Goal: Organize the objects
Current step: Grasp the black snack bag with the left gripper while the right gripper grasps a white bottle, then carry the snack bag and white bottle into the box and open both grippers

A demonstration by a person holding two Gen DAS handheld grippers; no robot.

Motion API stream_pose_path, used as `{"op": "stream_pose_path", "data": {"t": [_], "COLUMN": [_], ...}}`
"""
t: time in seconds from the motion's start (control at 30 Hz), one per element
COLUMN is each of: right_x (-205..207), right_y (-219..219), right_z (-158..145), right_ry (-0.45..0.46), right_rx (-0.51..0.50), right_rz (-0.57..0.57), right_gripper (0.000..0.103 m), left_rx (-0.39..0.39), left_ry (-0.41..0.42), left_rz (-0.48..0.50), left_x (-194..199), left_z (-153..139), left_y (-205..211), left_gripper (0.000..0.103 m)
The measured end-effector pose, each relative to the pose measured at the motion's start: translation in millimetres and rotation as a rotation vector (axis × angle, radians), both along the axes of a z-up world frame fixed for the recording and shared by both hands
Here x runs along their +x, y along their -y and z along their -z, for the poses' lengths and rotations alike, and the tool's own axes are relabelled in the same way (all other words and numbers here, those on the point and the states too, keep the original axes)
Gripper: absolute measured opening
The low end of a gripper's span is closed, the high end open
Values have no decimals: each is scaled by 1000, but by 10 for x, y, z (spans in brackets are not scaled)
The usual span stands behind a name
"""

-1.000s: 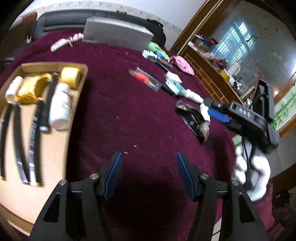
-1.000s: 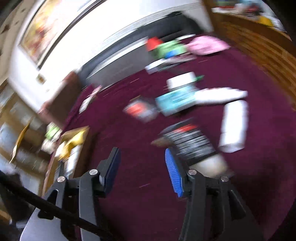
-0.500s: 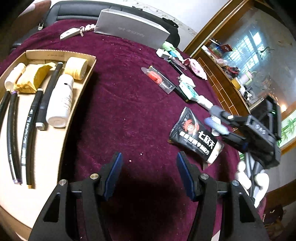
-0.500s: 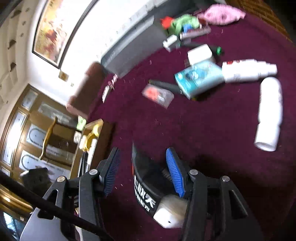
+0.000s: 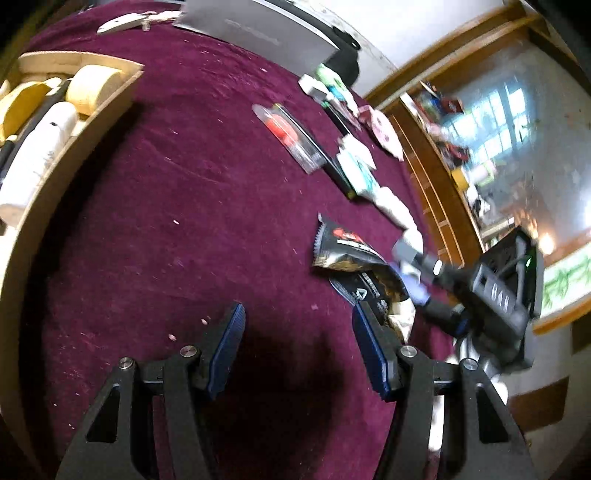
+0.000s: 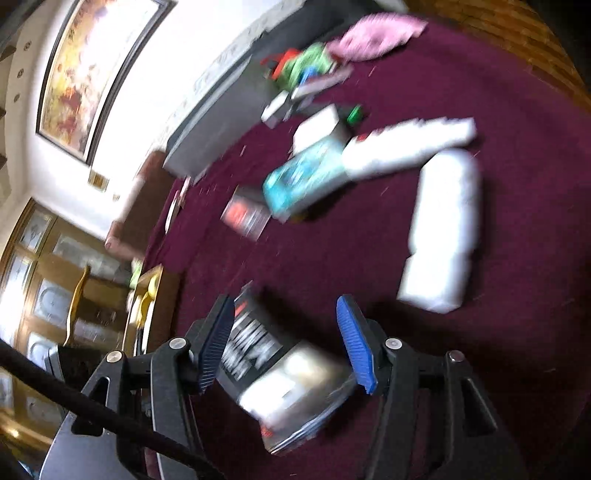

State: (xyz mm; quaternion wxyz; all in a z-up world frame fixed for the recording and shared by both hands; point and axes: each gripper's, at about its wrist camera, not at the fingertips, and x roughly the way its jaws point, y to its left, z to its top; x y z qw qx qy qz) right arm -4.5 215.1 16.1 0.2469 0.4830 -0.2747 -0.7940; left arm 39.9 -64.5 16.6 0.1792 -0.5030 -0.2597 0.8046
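A black snack packet [image 5: 347, 247] with red and white print lies on the maroon cloth. My right gripper [image 6: 286, 339] straddles its near end [image 6: 258, 354]. Its jaws are opening and the blue pads look just clear of the packet, though the picture is blurred. From the left wrist view the right gripper [image 5: 410, 273] comes in from the right. My left gripper [image 5: 297, 343] hovers open over bare cloth just left of the packet, with nothing between its fingers. A wooden tray [image 5: 107, 110] at the far left holds a white bottle [image 5: 33, 155], a yellow roll [image 5: 94, 86] and dark pens.
Loose items lie in a row beyond the packet: a clear pack with a red part [image 5: 291, 136], a teal box [image 6: 306, 177], two white bottles [image 6: 443, 229] [image 6: 406, 144], and a pink item [image 6: 373, 33]. A grey box [image 5: 258, 33] stands at the table's far edge.
The right gripper lowered the packet onto the cloth and its jaws widened. The left gripper sank closer to the cloth and rolled, so the tray slid to the view's left edge.
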Motion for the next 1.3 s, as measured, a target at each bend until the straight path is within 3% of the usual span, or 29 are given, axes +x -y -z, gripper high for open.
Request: {"op": "stream_pose_path", "data": {"t": [0.13, 0.2, 0.3, 0.47, 0.73, 0.83, 1.0, 1.03, 1.07, 1.1, 1.17, 1.3], "right_x": [52, 113, 158, 205, 173, 161, 74, 57, 38, 24, -9, -75], "right_y": [319, 290, 60, -534, -987, -1015, -911, -896, -880, -857, -801, -683], "right_z": [120, 35, -116, -208, -165, -150, -128, -122, -117, -111, -100, -80], "right_ry": [71, 44, -26, -57, -27, -16, -7, -5, -2, 1, 4, 9], "right_rx": [-224, -277, -200, -127, -41, -10, 26, 35, 47, 62, 112, 210], "right_rz": [-198, -207, -119, 67, 216, 227, 229, 233, 236, 238, 249, 272], "right_gripper": [58, 58, 58, 58, 58, 58, 58, 58, 58, 58, 58, 58], "left_rx": [-1, -7, -24, -34, -107, -190, -350, -375, -368, -336, -288, -293], "left_ry": [0, 2, 7, -25, -60, -57, -144, -163, -173, -159, -138, -160], "left_rz": [-50, -57, -22, 19, 122, 152, 212, 247, 267, 289, 288, 252], "left_x": [-42, -73, -138, -247, -349, -391, -333, -301, -280, -277, -280, -174], "left_z": [-15, -4, 37, 3, -58, 12, -2, -4, -8, -7, -10, -92], "left_y": [112, 99, -46, -329, -851, -1042, -1307, -1344, -1341, -1298, -1209, -992], "left_gripper": [58, 61, 61, 64, 64, 65, 69, 65, 38, 26, 26, 26]}}
